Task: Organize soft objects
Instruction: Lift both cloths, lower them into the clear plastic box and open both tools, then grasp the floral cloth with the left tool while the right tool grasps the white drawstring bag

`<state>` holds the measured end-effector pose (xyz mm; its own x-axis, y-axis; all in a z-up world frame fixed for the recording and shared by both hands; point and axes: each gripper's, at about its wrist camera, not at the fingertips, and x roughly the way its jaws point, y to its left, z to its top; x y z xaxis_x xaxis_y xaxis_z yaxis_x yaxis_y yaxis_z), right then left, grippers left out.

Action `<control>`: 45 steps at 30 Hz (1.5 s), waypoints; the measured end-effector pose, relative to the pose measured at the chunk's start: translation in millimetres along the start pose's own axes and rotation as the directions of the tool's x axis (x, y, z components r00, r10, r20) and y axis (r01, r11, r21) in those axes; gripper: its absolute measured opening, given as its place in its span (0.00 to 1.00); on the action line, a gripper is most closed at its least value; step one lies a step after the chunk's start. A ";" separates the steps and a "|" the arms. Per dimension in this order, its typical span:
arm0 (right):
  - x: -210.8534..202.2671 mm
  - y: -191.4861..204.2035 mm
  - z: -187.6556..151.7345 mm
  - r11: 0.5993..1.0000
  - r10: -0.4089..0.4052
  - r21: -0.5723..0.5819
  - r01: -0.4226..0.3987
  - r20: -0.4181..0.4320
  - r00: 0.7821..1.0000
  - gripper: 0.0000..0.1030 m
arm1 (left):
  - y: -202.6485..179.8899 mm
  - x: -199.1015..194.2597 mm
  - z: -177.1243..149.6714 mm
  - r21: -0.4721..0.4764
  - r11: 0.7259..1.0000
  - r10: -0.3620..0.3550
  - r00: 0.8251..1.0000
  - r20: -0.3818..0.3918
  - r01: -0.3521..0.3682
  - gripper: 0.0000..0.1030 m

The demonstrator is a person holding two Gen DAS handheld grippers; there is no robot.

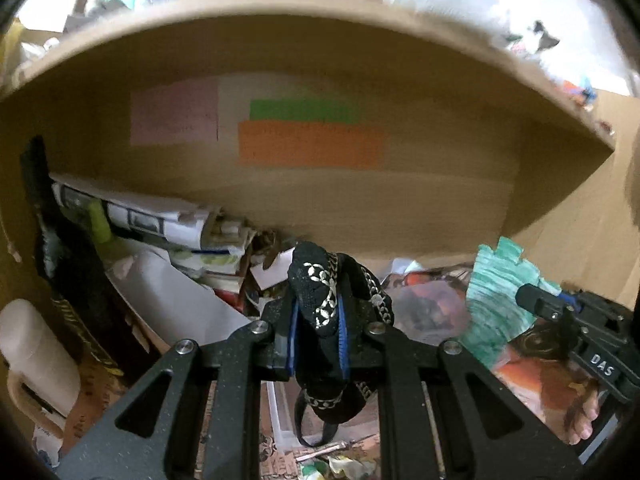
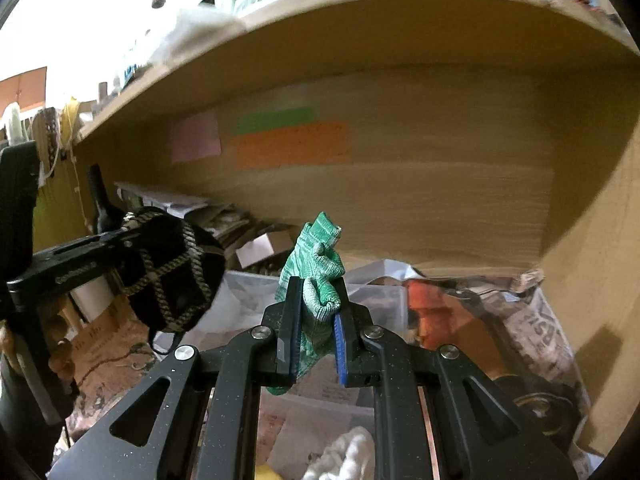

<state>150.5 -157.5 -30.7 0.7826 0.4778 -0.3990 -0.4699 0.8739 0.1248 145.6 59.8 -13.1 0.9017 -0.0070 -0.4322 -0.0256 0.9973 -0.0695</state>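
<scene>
My left gripper (image 1: 318, 340) is shut on a black fabric pouch with cream embroidered trim (image 1: 320, 292) and holds it in the air before a wooden shelf opening. The pouch also shows at the left of the right wrist view (image 2: 172, 268). My right gripper (image 2: 316, 336) is shut on a crumpled green and white knitted cloth (image 2: 318, 264), also held up. That cloth shows at the right of the left wrist view (image 1: 496, 300), beside the right gripper's finger (image 1: 540, 304).
A wooden shelf board (image 1: 320, 4) spans overhead; its back panel (image 2: 440, 200) carries pink, green and orange paper notes (image 1: 312, 148). Below lie stacked papers and books (image 1: 160, 220), a clear plastic box (image 2: 372, 296), a crumpled printed bag (image 2: 532, 332), a white jug (image 1: 32, 356) and a white cloth (image 2: 344, 456).
</scene>
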 end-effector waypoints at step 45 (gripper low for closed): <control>-24.2 3.1 8.5 0.991 -0.098 -0.090 0.095 -0.026 0.995 0.98 | 3.6 -25.5 -24.7 0.057 0.998 -0.010 0.997 -0.077 0.015 0.92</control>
<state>133.6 -165.5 -13.0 0.8139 0.3875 -0.4330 -0.4281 0.9037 0.0039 111.8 61.7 -24.5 0.8660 -0.0230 -0.4995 0.0126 0.9996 -0.0242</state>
